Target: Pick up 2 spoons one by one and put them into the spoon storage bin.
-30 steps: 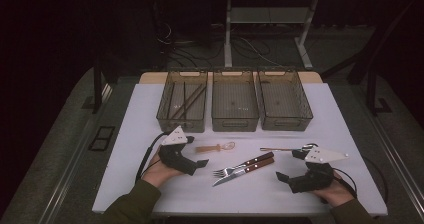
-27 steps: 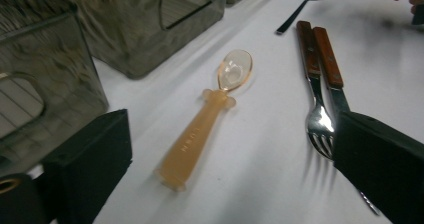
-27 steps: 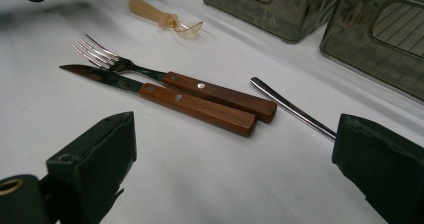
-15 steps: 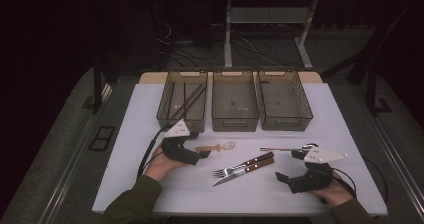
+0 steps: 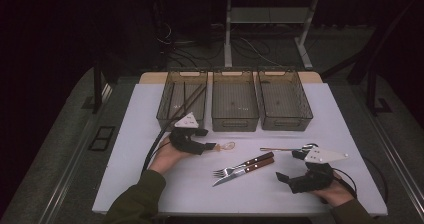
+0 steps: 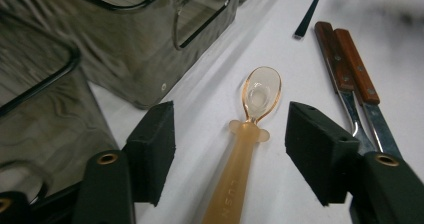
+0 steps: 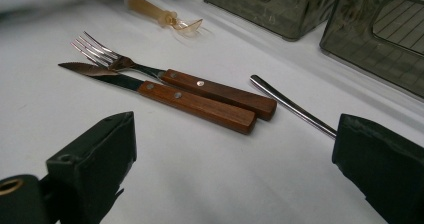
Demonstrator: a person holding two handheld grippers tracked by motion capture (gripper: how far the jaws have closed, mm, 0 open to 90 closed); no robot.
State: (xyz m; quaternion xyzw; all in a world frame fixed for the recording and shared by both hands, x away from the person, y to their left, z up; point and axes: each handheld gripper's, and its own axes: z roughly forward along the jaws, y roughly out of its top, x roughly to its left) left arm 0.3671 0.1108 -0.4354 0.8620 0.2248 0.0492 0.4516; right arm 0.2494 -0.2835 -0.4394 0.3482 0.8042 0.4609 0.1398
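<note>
An amber plastic spoon [image 6: 252, 129] lies on the white table, its handle between the open jaws of my left gripper [image 6: 231, 134], which touch nothing. From above, the left gripper [image 5: 205, 139] sits just left of the amber spoon's bowl [image 5: 227, 145]. A wood-handled fork [image 7: 220, 91] and knife [image 7: 195, 104] lie side by side mid-table, with a metal spoon [image 7: 292, 106] beyond them. My right gripper [image 7: 235, 154] is open and empty, low over the table and facing the knife. Seen from above, the right gripper [image 5: 289, 165] sits right of the fork and knife [image 5: 245, 166].
Three smoky translucent bins [image 5: 235, 118] stand in a row behind the cutlery. The left bin [image 5: 167, 118] holds long dark sticks. The metal spoon [image 5: 282, 149] lies in front of the right bin [image 5: 285, 124]. Bare white tabletop [image 5: 140, 134] surrounds the cutlery.
My left gripper has slid right and forward, so its open jaws now straddle the amber spoon's handle. The right gripper has barely moved.
</note>
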